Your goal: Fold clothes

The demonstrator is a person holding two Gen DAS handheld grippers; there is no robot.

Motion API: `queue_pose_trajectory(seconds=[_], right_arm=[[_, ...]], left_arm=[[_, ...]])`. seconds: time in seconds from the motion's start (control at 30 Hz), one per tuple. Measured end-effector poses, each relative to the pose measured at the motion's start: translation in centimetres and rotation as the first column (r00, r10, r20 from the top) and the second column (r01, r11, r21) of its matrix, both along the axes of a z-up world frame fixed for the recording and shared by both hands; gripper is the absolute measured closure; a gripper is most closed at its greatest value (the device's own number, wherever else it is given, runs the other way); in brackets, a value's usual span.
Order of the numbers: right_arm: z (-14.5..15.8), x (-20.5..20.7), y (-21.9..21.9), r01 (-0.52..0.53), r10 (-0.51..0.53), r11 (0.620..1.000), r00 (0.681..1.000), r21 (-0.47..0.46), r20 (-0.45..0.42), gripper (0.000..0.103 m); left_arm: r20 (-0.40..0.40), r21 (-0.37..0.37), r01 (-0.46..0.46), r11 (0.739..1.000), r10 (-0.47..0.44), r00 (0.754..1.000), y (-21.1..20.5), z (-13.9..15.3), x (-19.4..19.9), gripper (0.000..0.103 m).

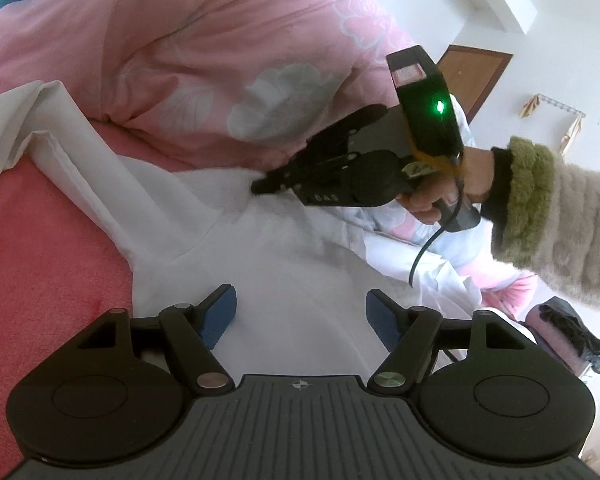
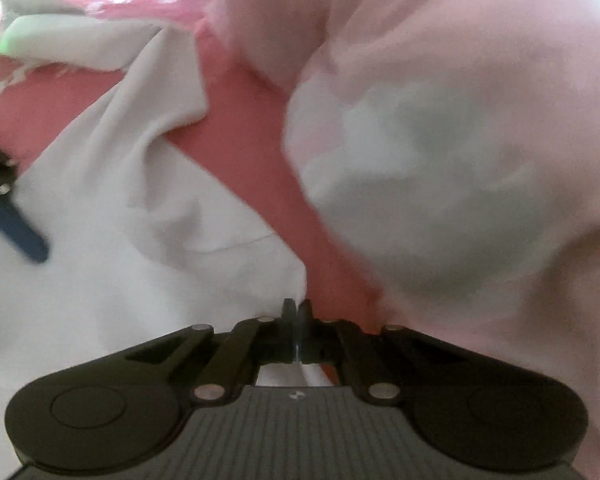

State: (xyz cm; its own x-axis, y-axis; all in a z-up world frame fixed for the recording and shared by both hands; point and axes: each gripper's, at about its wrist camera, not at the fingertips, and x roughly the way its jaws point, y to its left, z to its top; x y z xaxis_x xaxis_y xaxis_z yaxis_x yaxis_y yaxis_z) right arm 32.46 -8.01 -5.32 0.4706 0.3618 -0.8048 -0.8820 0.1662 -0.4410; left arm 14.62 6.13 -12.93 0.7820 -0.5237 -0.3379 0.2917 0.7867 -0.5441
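A white garment point(image 1: 280, 264) lies spread on a coral-pink blanket point(image 1: 40, 260), with a sleeve point(image 1: 72, 168) running off to the upper left. My left gripper point(image 1: 302, 296) hovers just over the garment's body, open, with only flat cloth between its blue pads. My right gripper point(image 1: 260, 189), held by a hand in a furry sleeve point(image 1: 560, 216), points down at the garment's far edge beside the quilt. In the right wrist view the right gripper point(image 2: 297, 306) is shut, pinching the white garment point(image 2: 120, 280) at its edge. One blue finger point(image 2: 16, 232) of the left gripper shows at the left.
A puffy pink floral quilt point(image 1: 200, 60) is heaped along the far side and fills the right of the right wrist view point(image 2: 460, 160). A strip of blanket point(image 2: 252, 160) separates it from the garment. More white and floral bedding point(image 1: 440, 264), a wooden door point(image 1: 476, 76) and dark clothes point(image 1: 568, 332) lie to the right.
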Motion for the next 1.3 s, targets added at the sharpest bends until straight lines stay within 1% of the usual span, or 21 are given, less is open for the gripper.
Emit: queue_pose_trajectory(seconds=[0.03, 0.1, 0.27, 0.33, 0.4, 0.47, 0.53, 0.67, 0.7, 0.77, 0.83, 0.87, 0.9, 0.97, 1.0, 1.03, 1.1, 1.13, 1.2, 1.23, 1.3], right_arm=[[-0.1, -0.2, -0.1, 0.001, -0.001, 1.000, 0.999, 0.005, 0.047, 0.103], [-0.8, -0.3, -0.2, 0.008, -0.010, 1.000, 0.996, 0.014, 0.092, 0.103], [-3.9, -0.1, -0.2, 0.044, -0.045, 0.999, 0.989, 0.008, 0.144, 0.103], [-3.5, -0.1, -0.4, 0.077, -0.083, 0.996, 0.986, 0.045, 0.147, 0.102], [-1.9, 0.0, -1.1, 0.120, -0.130, 0.989, 0.984, 0.083, 0.125, 0.098], [-0.1, -0.4, -1.9, 0.156, -0.169, 0.981, 0.979, 0.113, 0.117, 0.077], [2.3, -1.9, -2.8, 0.163, -0.184, 0.975, 0.974, 0.153, 0.130, 0.068], [7.2, -6.8, -4.5, 0.197, -0.227, 0.953, 0.967, 0.230, 0.112, 0.063], [8.4, -8.2, -4.7, 0.203, -0.236, 0.948, 0.965, 0.245, 0.112, 0.063], [10.3, -11.1, -4.9, 0.226, -0.261, 0.930, 0.961, 0.291, 0.088, 0.062], [11.5, -13.6, -3.8, 0.298, -0.311, 0.880, 0.950, 0.371, -0.025, 0.062], [12.0, -14.6, -3.8, 0.348, -0.322, 0.838, 0.937, 0.421, -0.136, 0.062], [12.5, -15.5, -4.1, 0.408, -0.314, 0.785, 0.911, 0.467, -0.268, 0.062], [12.9, -17.4, -4.6, 0.524, -0.240, 0.669, 0.824, 0.527, -0.513, 0.062], [12.5, -18.7, -4.8, 0.563, -0.171, 0.617, 0.777, 0.549, -0.606, 0.062], [12.0, -19.9, -4.8, 0.593, -0.110, 0.575, 0.739, 0.564, -0.665, 0.062], [10.8, -21.8, -4.3, 0.625, -0.044, 0.527, 0.696, 0.576, -0.716, 0.062], [10.3, -22.7, -3.8, 0.631, -0.030, 0.511, 0.692, 0.584, -0.721, 0.062], [8.7, -23.7, -2.5, 0.654, -0.013, 0.473, 0.676, 0.591, -0.737, 0.061], [8.1, -23.9, -2.0, 0.672, 0.003, 0.453, 0.656, 0.586, -0.755, 0.061], [7.5, -24.3, -2.1, 0.713, 0.049, 0.402, 0.610, 0.575, -0.791, 0.061]], left_arm=[[0.000, -0.002, 0.000, 1.000, 0.000, 1.000, 0.0, 0.0, 0.0, 0.031], [0.001, -0.003, 0.001, 1.000, -0.001, 1.000, 0.1, 0.0, 0.1, 0.031], [0.000, -0.004, 0.004, 1.000, -0.004, 1.000, 0.1, 0.1, 0.3, 0.031], [-0.002, -0.001, 0.004, 1.000, -0.004, 1.000, 0.1, 0.1, 0.4, 0.031], [-0.004, -0.005, 0.005, 1.000, -0.005, 1.000, 0.2, 0.2, 0.4, 0.031], [-0.004, -0.021, 0.001, 1.000, -0.001, 1.000, 0.4, 0.3, 0.4, 0.031], [-0.006, -0.049, -0.022, 0.999, 0.022, 1.000, 0.9, 0.6, 0.2, 0.031], [0.013, -0.068, -0.113, 0.991, 0.114, 0.993, 2.9, 3.5, -1.7, 0.031], [0.031, -0.053, -0.139, 0.989, 0.140, 0.990, 3.5, 4.9, -2.8, 0.031], [0.063, 0.023, -0.206, 0.978, 0.204, 0.977, 4.8, 7.1, -5.3, 0.031], [0.073, 0.119, -0.292, 0.949, 0.285, 0.956, 6.3, 8.4, -7.6, 0.029], [0.079, 0.168, -0.335, 0.927, 0.326, 0.942, 7.1, 9.0, -8.7, 0.029], [0.096, 0.213, -0.383, 0.899, 0.371, 0.924, 7.9, 9.5, -9.8, 0.029], [0.137, 0.285, -0.469, 0.836, 0.449, 0.883, 9.5, 10.4, -11.6, 0.029], [0.152, 0.308, -0.501, 0.809, 0.478, 0.865, 10.2, 10.7, -12.3, 0.029], [0.156, 0.336, -0.522, 0.784, 0.500, 0.852, 10.8, 10.7, -12.6, 0.029], [0.144, 0.402, -0.545, 0.736, 0.536, 0.832, 11.6, 10.4, -12.3, 0.029], [0.132, 0.437, -0.546, 0.715, 0.549, 0.825, 11.6, 9.9, -11.6, 0.029], [0.115, 0.516, -0.548, 0.658, 0.580, 0.806, 11.3, 8.8, -9.7, 0.029], [0.107, 0.541, -0.539, 0.646, 0.583, 0.806, 11.3, 8.4, -9.1, 0.031], [0.088, 0.576, -0.513, 0.637, 0.575, 0.813, 11.5, 7.6, -8.2, 0.041]])
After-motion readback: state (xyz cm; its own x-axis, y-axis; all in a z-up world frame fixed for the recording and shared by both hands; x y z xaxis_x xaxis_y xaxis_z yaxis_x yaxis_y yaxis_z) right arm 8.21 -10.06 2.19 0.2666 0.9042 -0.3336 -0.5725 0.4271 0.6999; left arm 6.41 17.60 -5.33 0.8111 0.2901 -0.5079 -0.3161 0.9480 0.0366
